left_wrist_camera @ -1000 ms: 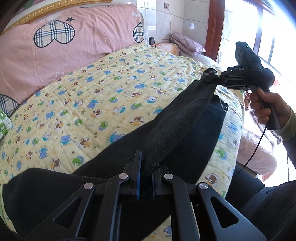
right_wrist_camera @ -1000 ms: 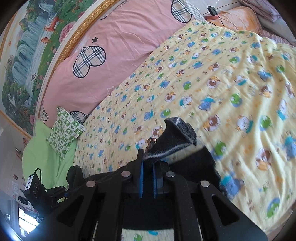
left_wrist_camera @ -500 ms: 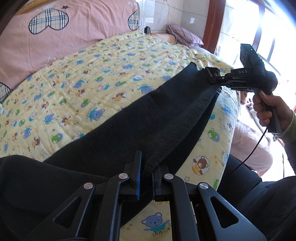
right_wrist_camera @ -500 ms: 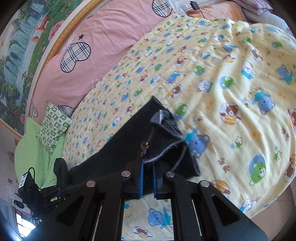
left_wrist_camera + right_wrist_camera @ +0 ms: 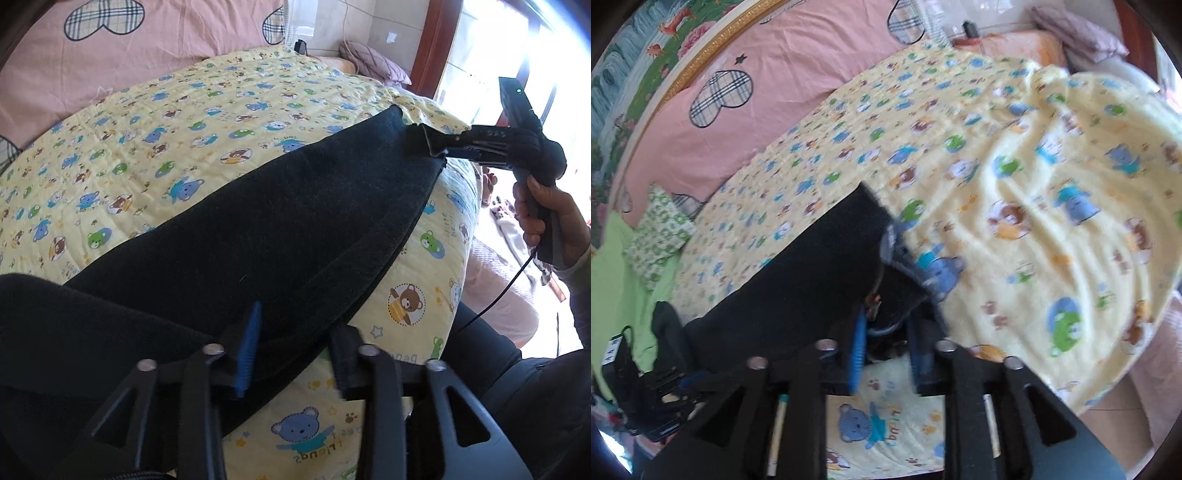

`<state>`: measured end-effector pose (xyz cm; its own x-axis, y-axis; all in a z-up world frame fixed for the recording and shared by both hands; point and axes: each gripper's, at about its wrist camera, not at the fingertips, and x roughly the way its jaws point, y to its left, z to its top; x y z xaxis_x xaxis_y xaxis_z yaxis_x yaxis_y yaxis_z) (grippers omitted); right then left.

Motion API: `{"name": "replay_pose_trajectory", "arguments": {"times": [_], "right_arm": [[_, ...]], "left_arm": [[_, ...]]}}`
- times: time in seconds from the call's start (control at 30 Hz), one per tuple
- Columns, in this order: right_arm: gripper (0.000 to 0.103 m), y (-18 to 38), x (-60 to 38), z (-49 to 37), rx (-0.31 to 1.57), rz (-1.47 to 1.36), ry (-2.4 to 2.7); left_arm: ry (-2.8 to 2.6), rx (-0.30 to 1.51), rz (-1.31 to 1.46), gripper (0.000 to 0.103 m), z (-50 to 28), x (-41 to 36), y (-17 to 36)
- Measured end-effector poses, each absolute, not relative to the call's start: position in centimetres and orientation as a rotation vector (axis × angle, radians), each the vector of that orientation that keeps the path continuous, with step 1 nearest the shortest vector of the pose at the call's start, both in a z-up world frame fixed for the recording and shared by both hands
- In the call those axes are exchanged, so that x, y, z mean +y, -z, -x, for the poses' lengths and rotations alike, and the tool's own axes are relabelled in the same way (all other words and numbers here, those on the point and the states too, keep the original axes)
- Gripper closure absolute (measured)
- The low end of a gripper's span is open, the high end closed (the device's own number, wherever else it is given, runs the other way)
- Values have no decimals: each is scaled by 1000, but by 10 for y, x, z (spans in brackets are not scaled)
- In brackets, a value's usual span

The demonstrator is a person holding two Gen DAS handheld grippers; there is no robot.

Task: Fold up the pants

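Black pants (image 5: 280, 221) lie stretched along the near edge of the bed, one leg folded over the other. My left gripper (image 5: 295, 343) is open, its blue-padded fingers either side of the waist-end fabric, no longer pinching it. My right gripper (image 5: 886, 332) is also open, with the hem end of the pants (image 5: 820, 266) lying loosely between its pads. In the left wrist view the right gripper (image 5: 436, 146) sits at the far hem corner, held by a hand.
The bed is covered by a yellow cartoon-bear quilt (image 5: 207, 122) with a pink pillow (image 5: 155, 48) behind. A green patterned cushion (image 5: 657, 225) lies at the left. The bed edge (image 5: 436, 314) drops off near my legs.
Both grippers lowered the pants flat onto the quilt and then opened, letting go of the fabric. The pants now lie stretched along the bed edge.
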<state>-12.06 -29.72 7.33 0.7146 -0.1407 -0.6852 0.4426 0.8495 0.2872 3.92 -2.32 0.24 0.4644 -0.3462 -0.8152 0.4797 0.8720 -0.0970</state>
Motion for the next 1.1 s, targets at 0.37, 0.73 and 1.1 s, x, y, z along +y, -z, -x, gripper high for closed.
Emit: {"name": "replay_pose_trajectory", "arguments": {"times": [0.37,0.73,1.1], "right_arm": [[52,-105,-261,115,609,-449,217],[52,-77,-163,50,747,-387,-74],[45,-58,-97,-3,859,-349,-258]], "left_arm": [[399,909,-33,49,-17,28,-23],[206,871,97,47,-3,110,-39],[41,831,156,43,2,192,-56]]}}
